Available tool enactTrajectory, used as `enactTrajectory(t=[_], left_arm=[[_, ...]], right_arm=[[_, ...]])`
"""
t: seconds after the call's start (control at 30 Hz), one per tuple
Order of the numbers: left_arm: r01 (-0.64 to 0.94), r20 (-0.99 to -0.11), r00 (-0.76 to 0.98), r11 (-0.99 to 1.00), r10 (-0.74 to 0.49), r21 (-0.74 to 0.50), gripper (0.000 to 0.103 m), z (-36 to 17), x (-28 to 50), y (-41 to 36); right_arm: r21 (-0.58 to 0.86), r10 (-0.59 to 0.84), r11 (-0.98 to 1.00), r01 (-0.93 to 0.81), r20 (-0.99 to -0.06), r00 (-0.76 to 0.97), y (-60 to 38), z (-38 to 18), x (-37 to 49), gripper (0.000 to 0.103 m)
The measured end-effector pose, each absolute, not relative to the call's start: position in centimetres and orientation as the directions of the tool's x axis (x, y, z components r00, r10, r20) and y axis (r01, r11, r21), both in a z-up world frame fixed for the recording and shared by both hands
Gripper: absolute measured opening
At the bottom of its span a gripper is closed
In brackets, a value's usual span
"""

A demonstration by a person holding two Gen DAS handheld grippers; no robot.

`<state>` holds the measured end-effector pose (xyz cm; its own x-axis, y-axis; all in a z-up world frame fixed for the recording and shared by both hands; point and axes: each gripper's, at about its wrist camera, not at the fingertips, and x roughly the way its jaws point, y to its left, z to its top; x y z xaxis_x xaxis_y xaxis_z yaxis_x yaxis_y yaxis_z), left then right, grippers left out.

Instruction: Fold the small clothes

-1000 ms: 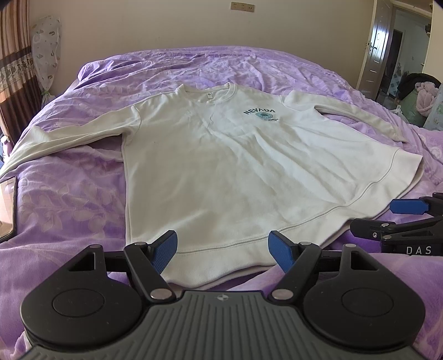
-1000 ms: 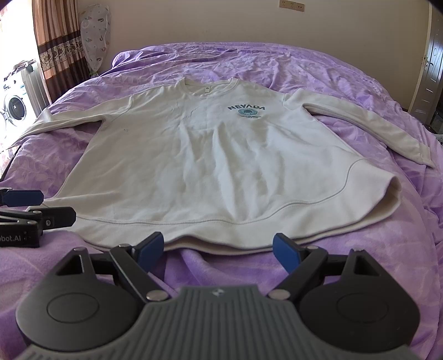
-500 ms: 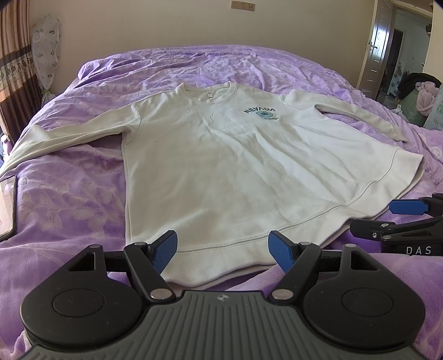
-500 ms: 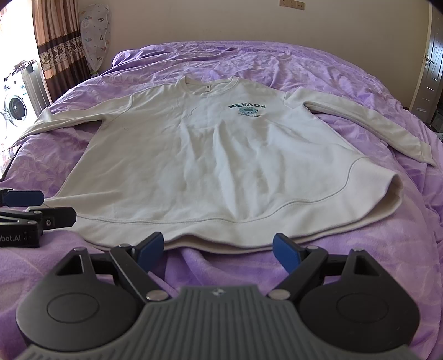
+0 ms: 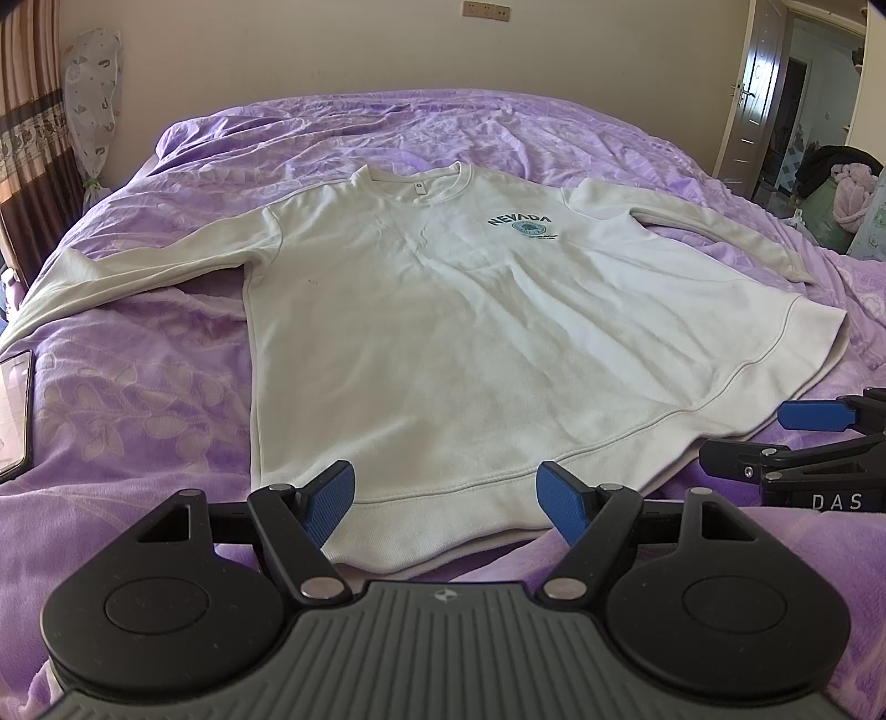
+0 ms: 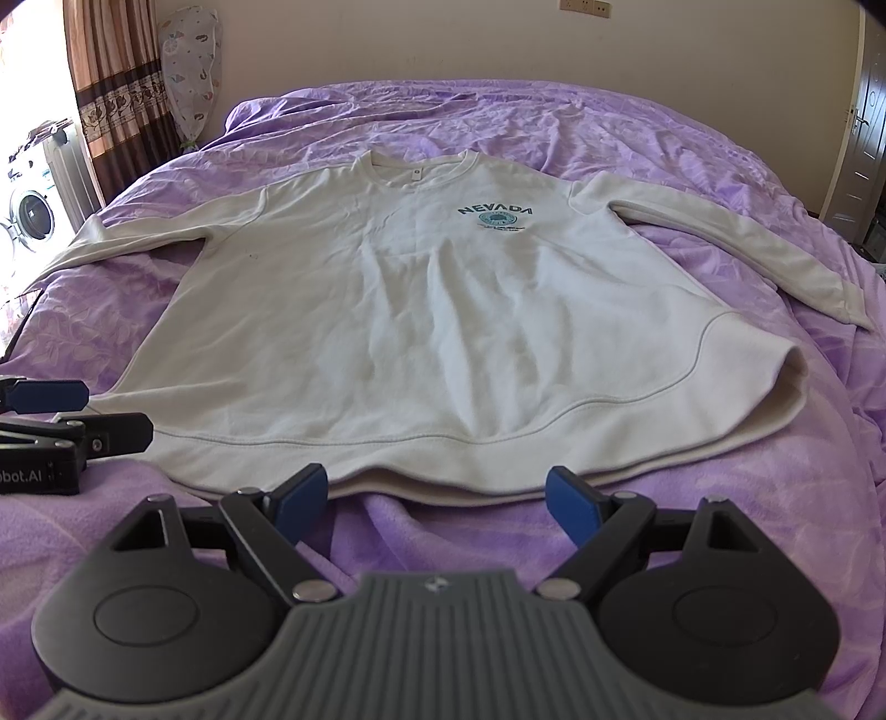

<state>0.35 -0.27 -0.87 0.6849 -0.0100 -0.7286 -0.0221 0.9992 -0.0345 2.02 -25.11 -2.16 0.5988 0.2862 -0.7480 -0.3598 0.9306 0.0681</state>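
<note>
Bed with purple leaf-print cover (image 5: 138, 399) fills the room. Cream wall (image 5: 332, 50) far, socket plate (image 5: 486, 8) high on it. Striped brown curtain (image 6: 111, 83) far left, daylight beside it. Open door (image 5: 758, 83) far right.

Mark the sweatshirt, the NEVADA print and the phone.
sweatshirt (image 6: 421, 332), right wrist view, middle of the chest
NEVADA print (image 5: 520, 221), left wrist view, on the lettering
phone (image 5: 14, 415), left wrist view, its screen
</note>
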Motion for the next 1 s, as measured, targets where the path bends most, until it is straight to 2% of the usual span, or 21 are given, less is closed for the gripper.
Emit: enactTrajectory(t=[0.73, 0.8, 0.93, 1.0], left_arm=[[-0.026, -0.742, 0.670, 0.998, -0.027, -0.060, 0.087, -1.4, 0.6, 0.2], [-0.042, -0.748, 0.663, 0.997, -0.025, -0.071, 0.080, -1.7, 0.7, 0.9], [-0.068, -0.739, 0.673, 0.996, 0.001, -0.061, 0.076, -0.5, 1.1, 2.5], [-0.073, -0.738, 0.675, 0.996, 0.006, -0.059, 0.070, 0.8, 1.9, 4.0]], right_arm=[[0.079, 0.297, 0.926, -0.369, -0.756, 0.583, -24.9, -2.6, 2.0, 0.082], [0.091, 0.311, 0.919, -0.384, -0.766, 0.563, -24.9, -2.5, 2.4, 0.082], [0.116, 0.360, 0.889, -0.443, -0.775, 0.519, -24.7, -1.8, 3.8, 0.082], [0.129, 0.390, 0.873, -0.469, -0.763, 0.516, -24.7, -0.8, 5.0, 0.082]])
